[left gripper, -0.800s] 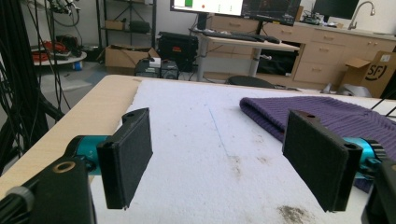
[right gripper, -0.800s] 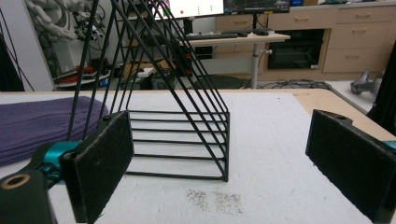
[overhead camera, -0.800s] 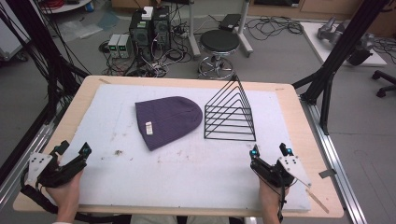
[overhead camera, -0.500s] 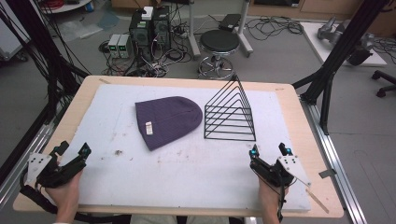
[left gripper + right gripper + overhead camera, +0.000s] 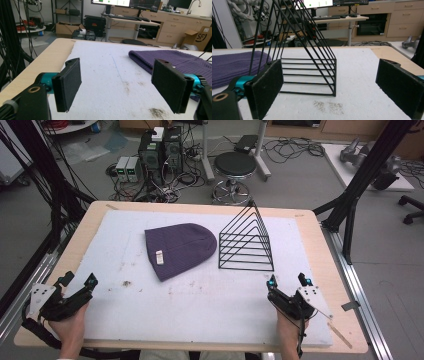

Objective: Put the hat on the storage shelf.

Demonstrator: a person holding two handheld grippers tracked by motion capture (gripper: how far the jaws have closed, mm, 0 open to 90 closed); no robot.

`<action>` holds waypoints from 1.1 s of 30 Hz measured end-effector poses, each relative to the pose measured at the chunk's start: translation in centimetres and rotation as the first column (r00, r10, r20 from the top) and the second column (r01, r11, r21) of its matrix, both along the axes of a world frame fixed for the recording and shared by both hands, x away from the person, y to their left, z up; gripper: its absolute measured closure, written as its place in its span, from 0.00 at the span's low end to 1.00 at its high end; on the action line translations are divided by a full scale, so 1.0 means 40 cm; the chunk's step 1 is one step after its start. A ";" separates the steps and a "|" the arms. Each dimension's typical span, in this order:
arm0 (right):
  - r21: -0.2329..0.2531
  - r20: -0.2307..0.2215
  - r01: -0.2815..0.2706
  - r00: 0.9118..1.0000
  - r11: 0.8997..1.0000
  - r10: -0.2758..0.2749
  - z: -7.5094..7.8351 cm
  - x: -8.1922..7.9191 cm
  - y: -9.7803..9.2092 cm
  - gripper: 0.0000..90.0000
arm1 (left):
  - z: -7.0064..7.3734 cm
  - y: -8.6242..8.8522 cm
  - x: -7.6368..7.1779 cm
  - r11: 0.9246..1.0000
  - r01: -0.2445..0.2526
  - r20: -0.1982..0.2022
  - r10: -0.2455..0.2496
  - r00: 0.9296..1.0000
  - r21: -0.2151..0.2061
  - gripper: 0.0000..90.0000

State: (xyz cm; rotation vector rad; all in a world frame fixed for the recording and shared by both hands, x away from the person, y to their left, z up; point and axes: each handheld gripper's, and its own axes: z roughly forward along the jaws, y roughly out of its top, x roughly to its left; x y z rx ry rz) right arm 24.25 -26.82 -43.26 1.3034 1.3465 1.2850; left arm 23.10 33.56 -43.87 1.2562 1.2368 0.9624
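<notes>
Hat: one purple knit hat (image 5: 180,249) lies flat on the white pad, upper middle of the high view, its small pale label facing up; at the right edge of the left gripper view (image 5: 175,60) it shows as a low purple band.
Rack: one black wire rack (image 5: 246,240) stands upright just to the right of the hat, near it but, as far as I can tell, not touching; it rises in the upper left and centre of the right gripper view (image 5: 307,62).
Left tool: left tool (image 5: 77,282) sits at the lower left of the high view, jaws spread wide with bare pad between them, gripping nothing.
Right tool: right tool (image 5: 288,281) sits at the lower right, jaws likewise spread and empty, pointed toward the rack.
Table: wooden table (image 5: 320,245) carrying the white pad, which has a few dirty specks.
Done: nothing, by my reading; hat and rack look untouched and both tools are well apart from them.
Left: all of it, likely reaching in, gripping the hat and bringing it to the rack.
Count: one hat, one rack, two tools, two hands.
</notes>
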 end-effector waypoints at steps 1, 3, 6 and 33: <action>-0.004 -0.001 -0.001 1.000 1.000 0.001 0.000 0.000 -0.001 0.08 | 0.000 0.000 0.001 1.000 -0.001 -0.001 0.001 1.000 -0.002 0.27; -0.002 0.002 -0.002 1.000 1.000 0.002 -0.001 0.002 -0.001 0.08 | 0.000 0.001 0.008 1.000 0.000 0.010 -0.001 1.000 0.018 0.28; -0.002 -0.002 -0.003 1.000 1.000 0.003 -0.001 0.002 -0.001 0.08 | 0.013 0.007 0.019 0.999 -0.015 0.013 0.014 1.000 0.044 0.28; -0.027 -0.016 -0.025 1.000 0.999 0.024 -0.006 0.023 0.013 0.08 | 0.167 -0.041 0.154 0.972 0.163 -0.026 -0.160 0.987 0.168 0.29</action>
